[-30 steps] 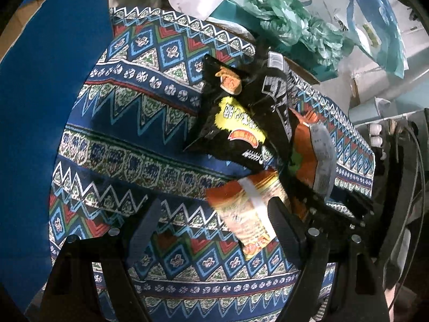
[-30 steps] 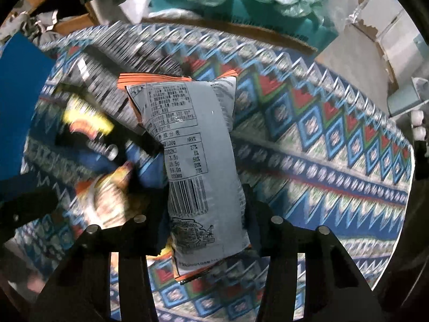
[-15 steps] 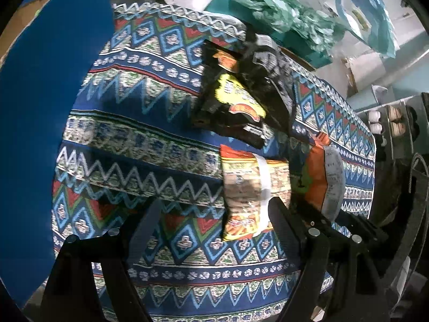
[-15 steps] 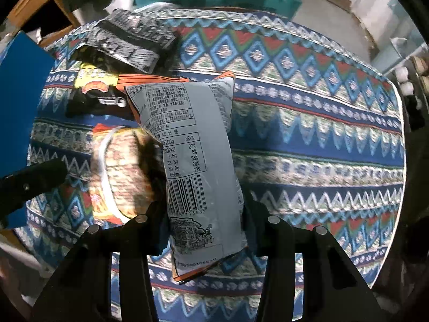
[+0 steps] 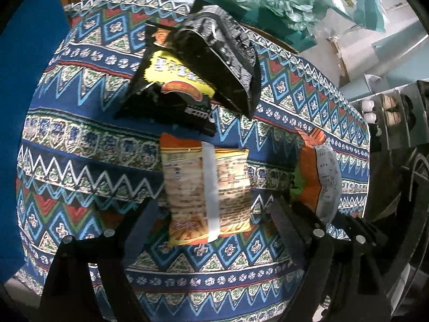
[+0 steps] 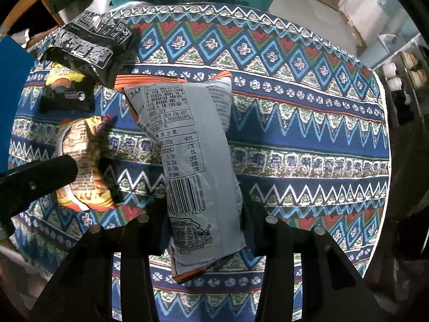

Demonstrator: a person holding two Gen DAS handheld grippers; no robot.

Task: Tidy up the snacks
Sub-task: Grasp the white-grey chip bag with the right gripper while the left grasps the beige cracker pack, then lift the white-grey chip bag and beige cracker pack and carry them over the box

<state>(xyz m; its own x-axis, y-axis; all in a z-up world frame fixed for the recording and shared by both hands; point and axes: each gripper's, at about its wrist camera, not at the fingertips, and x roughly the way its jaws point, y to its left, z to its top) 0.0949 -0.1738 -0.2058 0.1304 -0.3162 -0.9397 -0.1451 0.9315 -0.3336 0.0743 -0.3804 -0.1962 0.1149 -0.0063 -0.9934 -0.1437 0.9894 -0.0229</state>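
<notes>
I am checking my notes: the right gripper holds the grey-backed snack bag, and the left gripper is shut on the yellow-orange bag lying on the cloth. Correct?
Not quite. The left gripper is open around the yellow-orange bag, not shut on it, as the left wrist view shows. The right gripper does hold the grey-backed snack bag.

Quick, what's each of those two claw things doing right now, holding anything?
Left gripper: open, jaws just widening around the yellow snack bag, not gripping it.
Right gripper: jaws just tightening, shut on the grey-backed snack bag.
</notes>
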